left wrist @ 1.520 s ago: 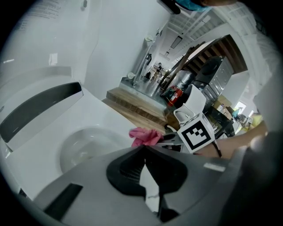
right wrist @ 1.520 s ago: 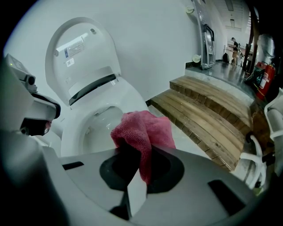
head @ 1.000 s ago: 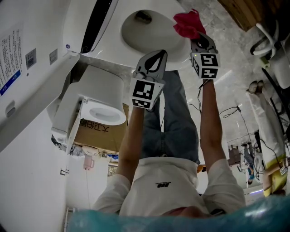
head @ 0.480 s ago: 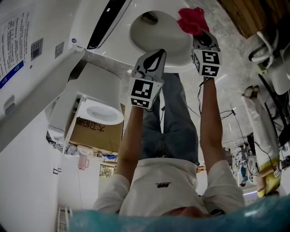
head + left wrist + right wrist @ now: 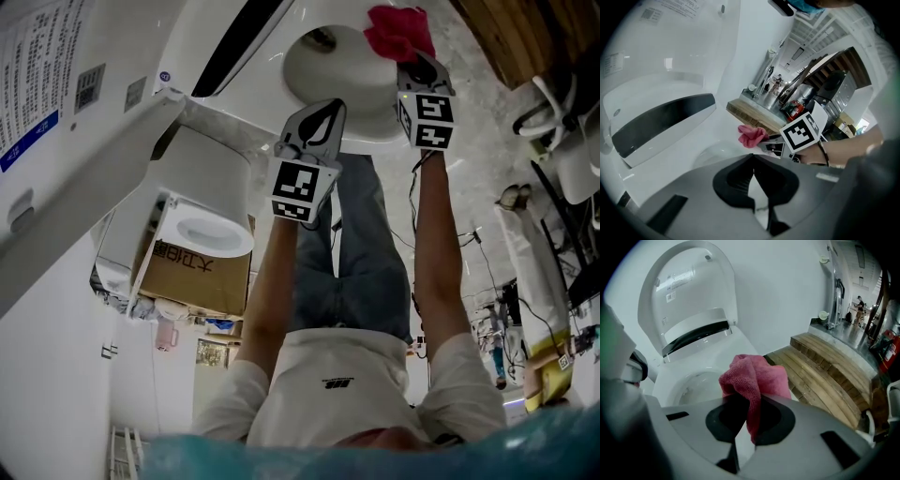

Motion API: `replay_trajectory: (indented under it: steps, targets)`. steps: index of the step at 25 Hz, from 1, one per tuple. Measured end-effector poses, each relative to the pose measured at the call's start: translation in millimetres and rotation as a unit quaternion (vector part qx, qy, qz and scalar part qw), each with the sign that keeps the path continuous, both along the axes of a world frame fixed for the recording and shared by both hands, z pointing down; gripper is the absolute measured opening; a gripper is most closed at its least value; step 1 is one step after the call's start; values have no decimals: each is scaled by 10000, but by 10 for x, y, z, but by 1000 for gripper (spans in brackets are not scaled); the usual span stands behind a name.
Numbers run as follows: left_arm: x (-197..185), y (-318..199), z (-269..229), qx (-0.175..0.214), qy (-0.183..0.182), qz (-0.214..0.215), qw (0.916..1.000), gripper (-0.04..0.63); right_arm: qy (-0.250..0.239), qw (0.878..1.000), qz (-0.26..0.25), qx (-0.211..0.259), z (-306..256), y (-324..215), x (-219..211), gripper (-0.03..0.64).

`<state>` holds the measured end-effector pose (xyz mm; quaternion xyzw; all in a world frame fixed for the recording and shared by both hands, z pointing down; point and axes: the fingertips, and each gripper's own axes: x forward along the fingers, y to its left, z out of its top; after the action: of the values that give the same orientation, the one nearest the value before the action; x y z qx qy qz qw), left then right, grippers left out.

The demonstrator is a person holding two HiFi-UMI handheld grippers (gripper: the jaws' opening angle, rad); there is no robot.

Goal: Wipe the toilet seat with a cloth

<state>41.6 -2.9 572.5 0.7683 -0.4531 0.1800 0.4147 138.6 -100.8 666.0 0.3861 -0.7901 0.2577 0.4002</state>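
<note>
The white toilet [image 5: 328,70] fills the top of the head view, its lid [image 5: 689,287] raised and the bowl [image 5: 693,385] open. My right gripper [image 5: 412,61] is shut on a red cloth [image 5: 398,33], which bunches out in front of its jaws [image 5: 754,380] over the bowl's right rim. Whether the cloth touches the rim, I cannot tell. My left gripper [image 5: 323,111] is held beside it at the bowl's near edge, jaws shut and empty [image 5: 752,158]. From the left gripper view the cloth [image 5: 751,136] and the right gripper's marker cube [image 5: 801,133] show just ahead.
A wooden slatted platform [image 5: 825,366] lies to the right of the toilet. A cardboard box [image 5: 192,272] and a white bin [image 5: 211,230] stand to the left. Cables [image 5: 469,234] trail on the floor at the right. The person's legs [image 5: 361,253] stand before the bowl.
The right gripper with the cloth has shifted slightly farther along the bowl's right rim. The left gripper has hardly moved; the head view has drifted.
</note>
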Motion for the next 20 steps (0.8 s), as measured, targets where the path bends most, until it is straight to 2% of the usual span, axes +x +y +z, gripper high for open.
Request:
replay_trajectory:
  steps: [20]
  targets:
    - [-479,-300,-62,198,68,-436,9988,11,-71,9989,-458,108,20,-303,-625,18]
